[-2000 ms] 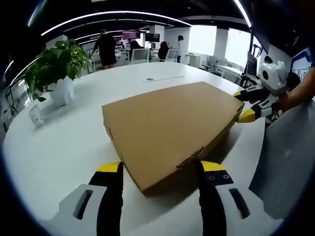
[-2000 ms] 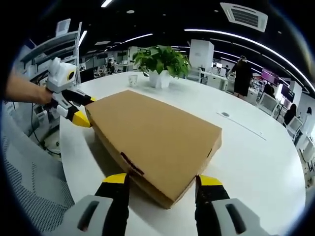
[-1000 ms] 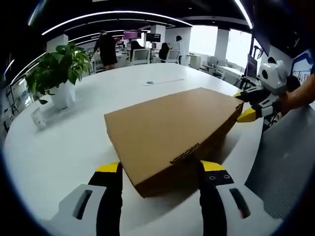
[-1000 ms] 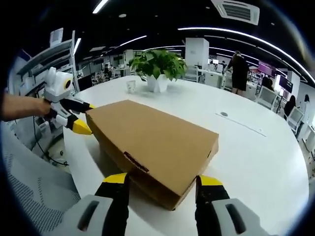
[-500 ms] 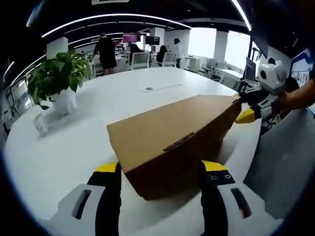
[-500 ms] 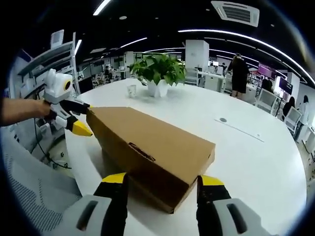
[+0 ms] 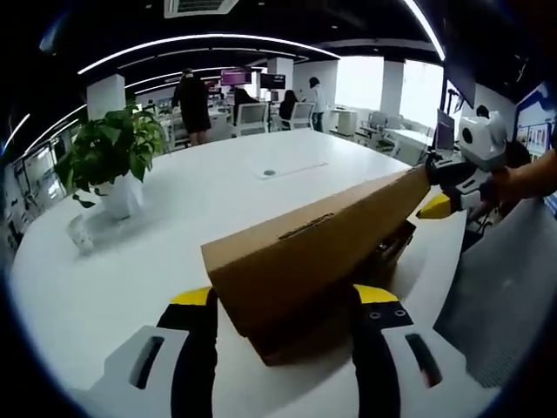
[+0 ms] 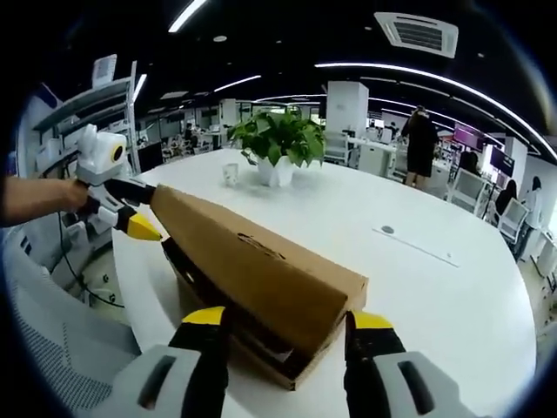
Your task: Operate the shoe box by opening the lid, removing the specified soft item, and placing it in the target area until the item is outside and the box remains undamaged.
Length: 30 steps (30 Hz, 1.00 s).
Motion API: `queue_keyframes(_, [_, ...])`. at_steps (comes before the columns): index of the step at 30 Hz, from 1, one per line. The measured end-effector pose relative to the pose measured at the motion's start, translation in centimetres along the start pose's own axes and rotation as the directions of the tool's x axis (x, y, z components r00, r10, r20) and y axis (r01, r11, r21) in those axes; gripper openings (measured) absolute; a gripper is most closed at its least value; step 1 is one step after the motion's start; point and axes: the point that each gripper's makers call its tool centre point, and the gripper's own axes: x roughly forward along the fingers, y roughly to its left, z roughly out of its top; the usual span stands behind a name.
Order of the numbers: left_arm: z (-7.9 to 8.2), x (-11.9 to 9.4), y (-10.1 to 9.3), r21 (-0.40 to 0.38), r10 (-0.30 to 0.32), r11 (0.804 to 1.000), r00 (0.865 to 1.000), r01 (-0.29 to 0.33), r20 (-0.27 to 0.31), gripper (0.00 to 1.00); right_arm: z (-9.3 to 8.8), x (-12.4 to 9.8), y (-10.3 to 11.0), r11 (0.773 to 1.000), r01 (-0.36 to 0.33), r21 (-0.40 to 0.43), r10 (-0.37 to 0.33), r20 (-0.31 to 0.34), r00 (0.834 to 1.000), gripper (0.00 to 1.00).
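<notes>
A brown shoe box sitting near the close edge of a big round white bench, its lid tipped up on the near side like a ramp, with a dark gap under it. Inside too dark to tell what lies there. Left hand-held gripper with yellow-tipped jaws apart, one on each side of the box's near corner, not pinching it. Same gripper seen far off in the right gripper view, jaws at the far corner of the lid, a person's hand behind it. Right hand-held gripper also with jaws apart, either side of the other near corner. Same gripper in the left gripper view at the lid's far corner. A green plant in a white pot standing well apart from the box on the bench, a small cup near it. A thin flat strip lying farther back on the bench. Lots of bare white bench past the box. A grey chair just beside the bench edge. People and desks far away in the room behind.
</notes>
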Motion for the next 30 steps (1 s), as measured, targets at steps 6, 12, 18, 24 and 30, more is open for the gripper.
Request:
queue_keyframes(6, [0.9, -0.2, 0.7, -0.011, 0.019, 1.000, 1.000, -0.019, 0.016, 0.56, 0.7, -0.1, -0.8, 1.000, 0.018, -0.002, -0.018, 0.018, 1.000, 0.43])
queue_keyframes(12, [1.8, -0.3, 1.3, -0.010, 0.040, 0.999, 0.999, -0.040, 0.033, 0.50, 1.8, -0.2, -1.7, 0.999, 0.040, 0.000, -0.040, 0.043, 0.998, 0.36])
queue_keyframes(18, [2.9, -0.2, 2.1, -0.007, 0.058, 0.998, 0.997, -0.057, 0.052, 0.46, 2.7, -0.2, -2.7, 0.998, 0.057, -0.001, -0.056, 0.062, 0.996, 0.31])
queue_keyframes(24, [3.7, -0.1, 2.9, -0.002, 0.077, 0.997, 0.995, -0.077, 0.056, 0.40, 3.5, 0.0, -3.5, 0.998, 0.067, 0.006, -0.068, 0.074, 0.995, 0.27])
queue_keyframes(30, [4.6, 0.1, 3.9, 0.001, 0.097, 0.995, 0.993, -0.097, 0.064, 0.34, 4.4, 0.2, -4.2, 0.997, 0.080, 0.011, -0.081, 0.090, 0.993, 0.24])
